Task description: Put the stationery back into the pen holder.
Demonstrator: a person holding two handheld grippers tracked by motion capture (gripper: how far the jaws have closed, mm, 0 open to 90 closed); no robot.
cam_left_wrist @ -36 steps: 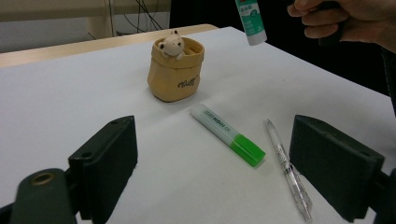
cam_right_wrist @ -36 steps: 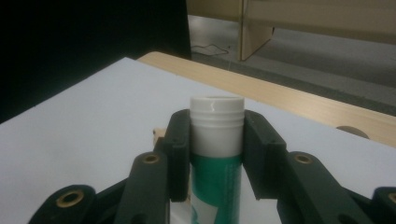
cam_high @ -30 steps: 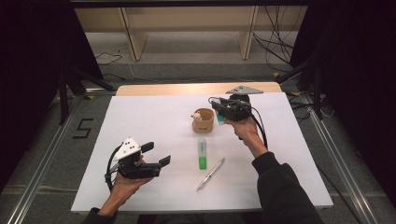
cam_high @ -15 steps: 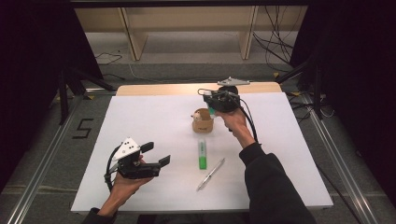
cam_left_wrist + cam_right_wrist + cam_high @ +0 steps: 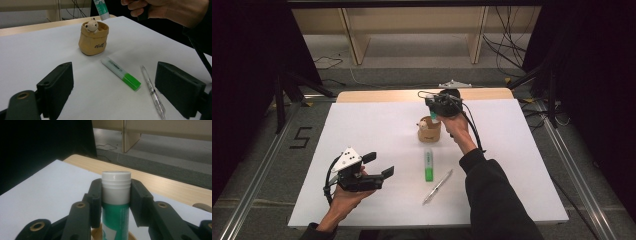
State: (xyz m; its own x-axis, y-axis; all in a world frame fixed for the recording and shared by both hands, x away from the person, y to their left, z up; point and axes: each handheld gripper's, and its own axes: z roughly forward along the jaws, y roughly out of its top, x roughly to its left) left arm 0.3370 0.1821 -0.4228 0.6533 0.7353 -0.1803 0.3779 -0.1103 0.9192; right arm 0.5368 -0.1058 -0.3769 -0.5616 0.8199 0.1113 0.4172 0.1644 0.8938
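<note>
The right claw (image 5: 433, 111) was clamped on a green-and-white glue stick (image 5: 115, 202), its two black jaws pressing either side of the tube just below the white cap. In the high view this claw hung at the far middle of the tabletop (image 5: 362, 130), directly over a small tan holder (image 5: 430, 131) shaped like a paper bag, with a little bear figure (image 5: 91, 25) at its rim. In the left gripper view the lower end of the stick (image 5: 101, 9) stood above the holder's (image 5: 93, 37) mouth, tilted slightly; whether it touched the rim could not be told.

The left claw (image 5: 379, 165) was held low at the near left of the tabletop, jaws wide apart and gripping nothing, pointed toward the holder.

Between the two claws, a green highlighter (image 5: 428, 163) lay flat on the white sheet just in front of the holder, not touching it. A clear pen (image 5: 437, 186) lay just beside the highlighter on its right, angled, apart from it.
</note>
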